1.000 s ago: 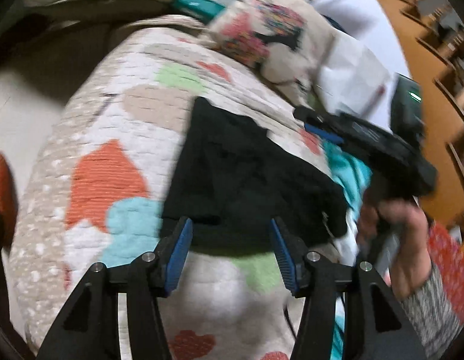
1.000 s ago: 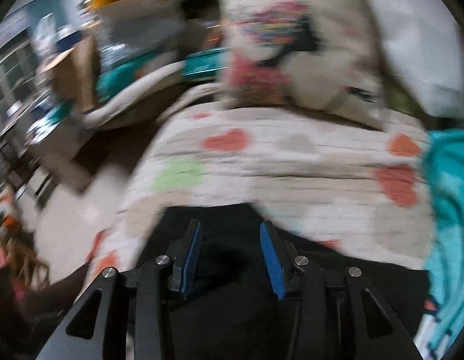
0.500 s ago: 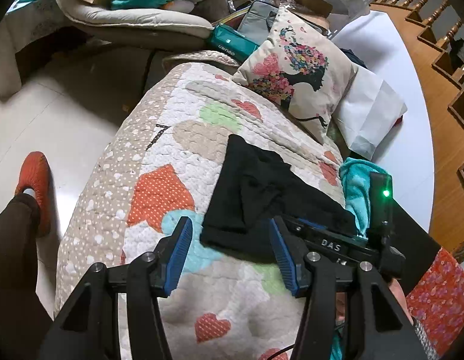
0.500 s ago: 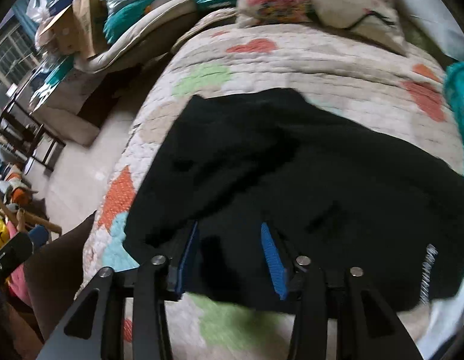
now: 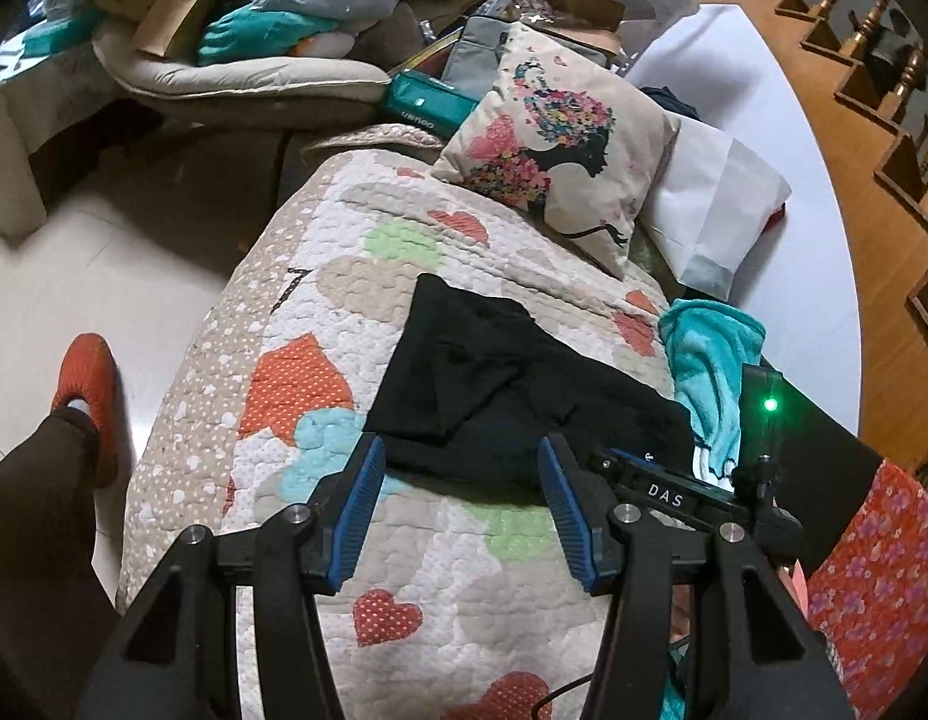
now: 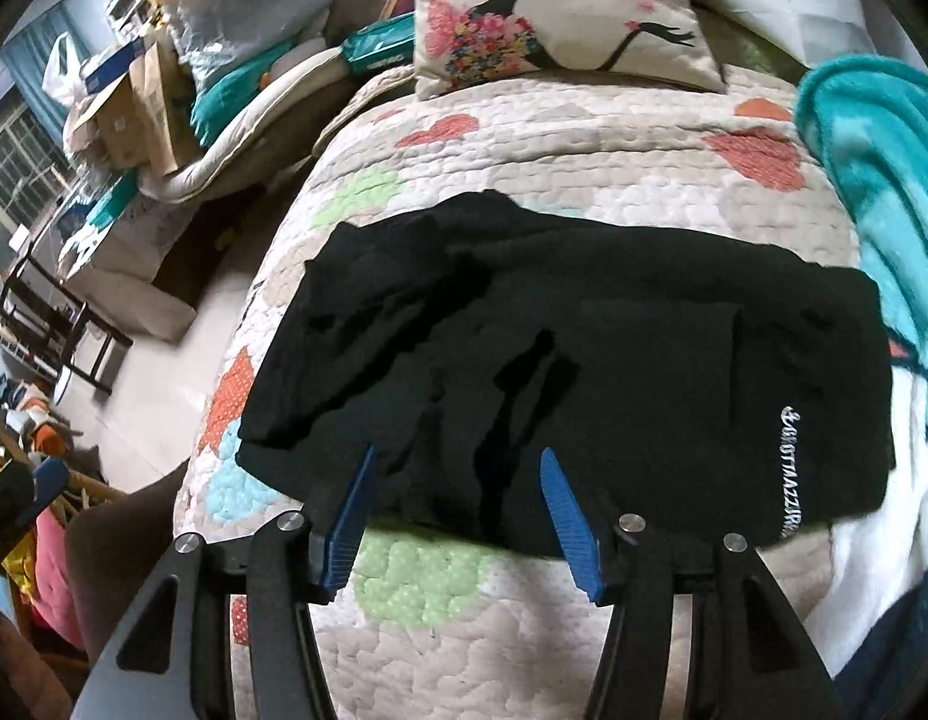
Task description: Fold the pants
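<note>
One folded black pants [image 6: 583, 360], heart quilt [image 6: 583, 144]

Left wrist view high over the heart-patterned quilt [image 5: 296, 324], looking down along it toward the floral cushion [image 5: 559, 162], right wrist view lower and nearer the black pants [image 6: 583, 360], facing likewise, both sharing quilt, pants, cushion.
</note>
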